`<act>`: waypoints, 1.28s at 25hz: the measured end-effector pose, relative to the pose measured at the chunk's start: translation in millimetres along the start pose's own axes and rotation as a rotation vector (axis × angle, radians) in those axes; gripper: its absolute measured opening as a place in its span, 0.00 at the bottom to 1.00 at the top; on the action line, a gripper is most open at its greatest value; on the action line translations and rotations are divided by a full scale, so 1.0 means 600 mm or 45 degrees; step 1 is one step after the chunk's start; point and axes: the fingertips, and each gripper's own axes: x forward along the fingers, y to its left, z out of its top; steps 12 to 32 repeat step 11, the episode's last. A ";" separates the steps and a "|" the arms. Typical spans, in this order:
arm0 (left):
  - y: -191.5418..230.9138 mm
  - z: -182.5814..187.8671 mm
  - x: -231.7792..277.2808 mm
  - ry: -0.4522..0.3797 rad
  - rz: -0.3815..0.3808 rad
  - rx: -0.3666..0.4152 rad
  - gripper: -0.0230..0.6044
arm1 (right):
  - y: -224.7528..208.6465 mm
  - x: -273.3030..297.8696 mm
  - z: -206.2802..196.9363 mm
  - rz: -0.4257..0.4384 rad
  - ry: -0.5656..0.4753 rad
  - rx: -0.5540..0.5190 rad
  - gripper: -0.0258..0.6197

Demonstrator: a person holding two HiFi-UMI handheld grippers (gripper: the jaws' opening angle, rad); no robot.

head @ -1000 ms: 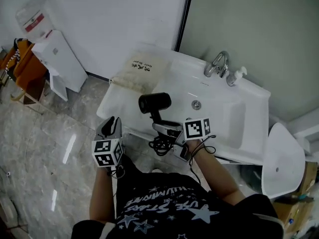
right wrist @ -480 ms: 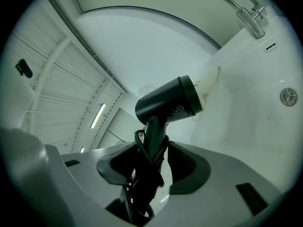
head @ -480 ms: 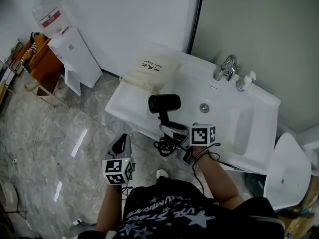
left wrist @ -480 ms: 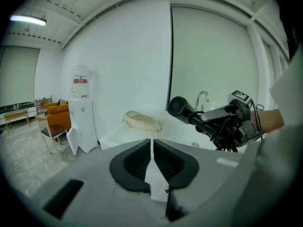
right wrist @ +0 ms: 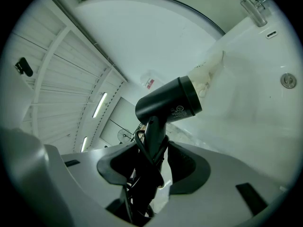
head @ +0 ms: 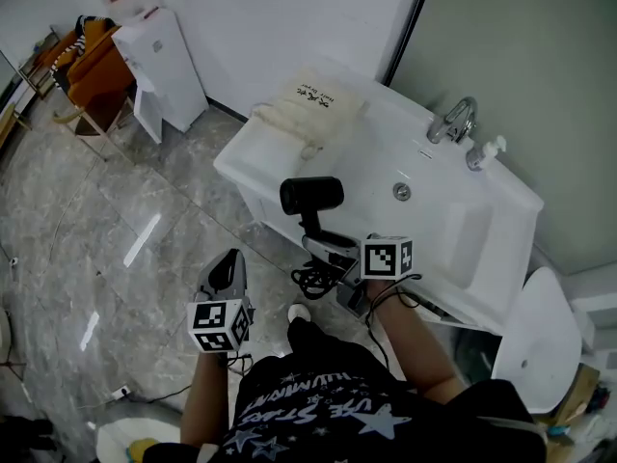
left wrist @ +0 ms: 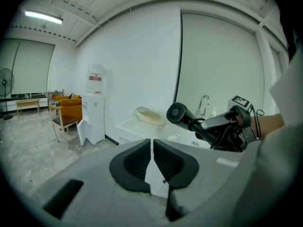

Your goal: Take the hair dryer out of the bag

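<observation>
Two tools: the right tool (right wrist: 163, 161) pinches the black hair dryer (head: 310, 195) by its handle. The bag (head: 313, 106) lies on the worktop (head: 253, 158) beyond that tool. The left tool (left wrist: 152, 151) is pressed together, empty.

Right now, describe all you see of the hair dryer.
The hair dryer is matte black, plastic by its look: a short round barrel on a straight handle. The right gripper clamps the handle, holding it by the front edge of the sink, clear of the bag. Its cord is bundled at the handle and hangs below.
</observation>
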 end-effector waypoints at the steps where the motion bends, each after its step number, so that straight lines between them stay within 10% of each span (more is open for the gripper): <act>1: -0.001 -0.005 -0.014 -0.006 0.004 -0.003 0.09 | 0.005 -0.001 -0.016 -0.007 0.013 -0.006 0.34; 11: -0.029 -0.067 -0.192 -0.075 0.025 -0.018 0.09 | 0.097 -0.060 -0.167 -0.013 0.030 -0.080 0.34; 32: -0.029 -0.067 -0.192 -0.075 0.025 -0.018 0.09 | 0.097 -0.060 -0.167 -0.013 0.030 -0.080 0.34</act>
